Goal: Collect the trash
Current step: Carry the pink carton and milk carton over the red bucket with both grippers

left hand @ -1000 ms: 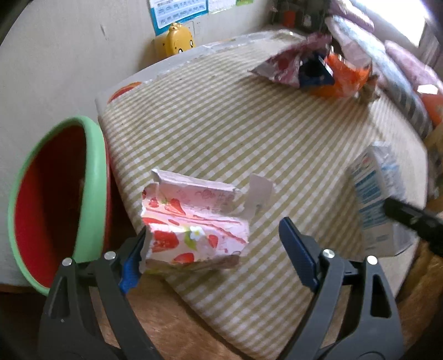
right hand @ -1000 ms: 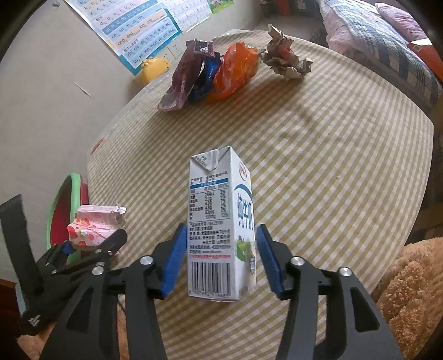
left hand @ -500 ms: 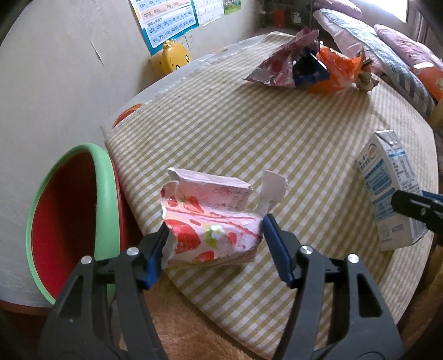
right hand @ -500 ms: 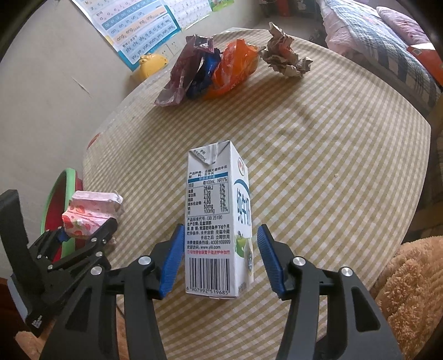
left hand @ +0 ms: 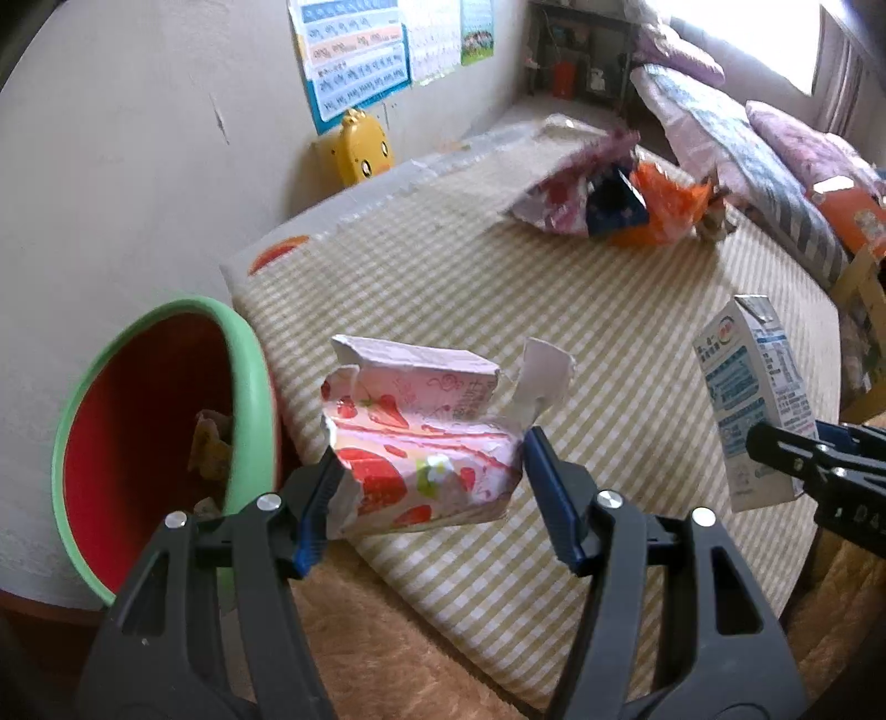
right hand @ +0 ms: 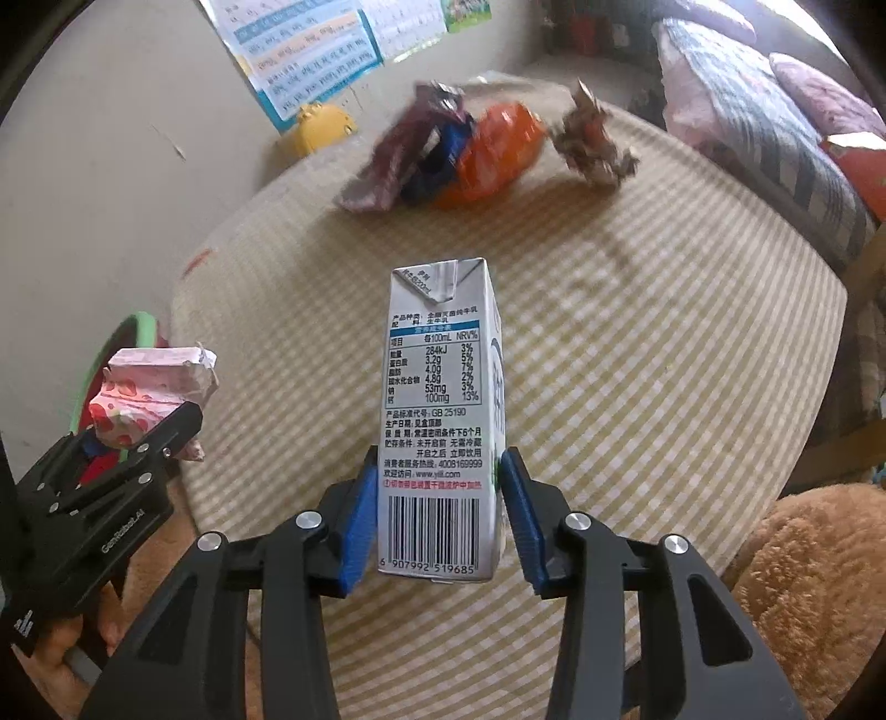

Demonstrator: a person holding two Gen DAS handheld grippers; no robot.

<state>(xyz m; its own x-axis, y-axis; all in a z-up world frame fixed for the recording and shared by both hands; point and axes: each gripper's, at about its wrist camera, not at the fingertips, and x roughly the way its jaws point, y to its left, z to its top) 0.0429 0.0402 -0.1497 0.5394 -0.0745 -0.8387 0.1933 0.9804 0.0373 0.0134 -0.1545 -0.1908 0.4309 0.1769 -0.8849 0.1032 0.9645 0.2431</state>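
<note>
You are pinching a crumpled strawberry carton (left hand: 426, 443) between the pads of your left claw (left hand: 429, 476), with the green-rimmed red bin (left hand: 249, 387) sitting just beside that claw. Your right claw (right hand: 437, 520) is closing on the base of an upright milk carton (right hand: 437, 421), its pads against both sides. Snack wrappers (right hand: 443, 155) are lying well beyond it on the checked tablecloth (right hand: 664, 360).

Beige wall (left hand: 138, 166) w/ posters (left hand: 354, 61) — bright window (left hand: 775, 33).
</note>
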